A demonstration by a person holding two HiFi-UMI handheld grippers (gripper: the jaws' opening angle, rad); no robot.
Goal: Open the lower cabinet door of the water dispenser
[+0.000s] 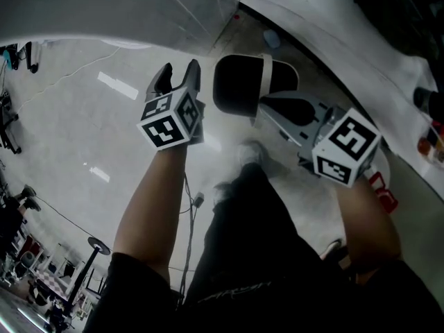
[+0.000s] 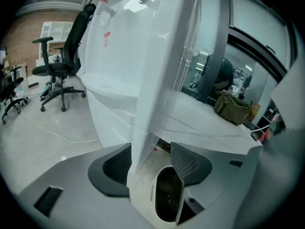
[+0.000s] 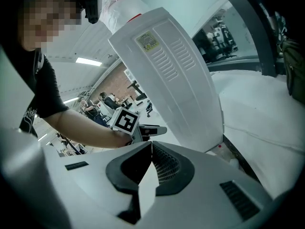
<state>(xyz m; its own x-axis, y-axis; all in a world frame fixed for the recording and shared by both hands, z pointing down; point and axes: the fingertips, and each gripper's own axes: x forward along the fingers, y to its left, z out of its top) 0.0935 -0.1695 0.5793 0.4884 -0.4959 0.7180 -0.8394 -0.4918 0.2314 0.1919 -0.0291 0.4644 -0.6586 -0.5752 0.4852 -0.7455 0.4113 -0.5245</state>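
Head view: my left tool [image 1: 178, 75] and right tool [image 1: 277, 108] both point downward; left gripper view: its jaws gape wide, empty, with a white corner edge of the water dispenser [image 2: 157, 56] lined up between them, probably to catch the lower cabinet door; right gripper view: jaws closed on nothing, idle beside the vented panel [image 3: 167, 75].

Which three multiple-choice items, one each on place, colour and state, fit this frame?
1. In the left gripper view, the office chair stands:
A) toward the picture's left of the water dispenser
B) toward its right
C) on top of it
2. The water dispenser is:
A) black
B) white
C) red
3. The right gripper is:
A) wide open
B) shut, empty
C) shut on a cup
Answers: A, the chair is at the picture's left edge; B, its panels are white; B, the jaw tips meet with nothing between.
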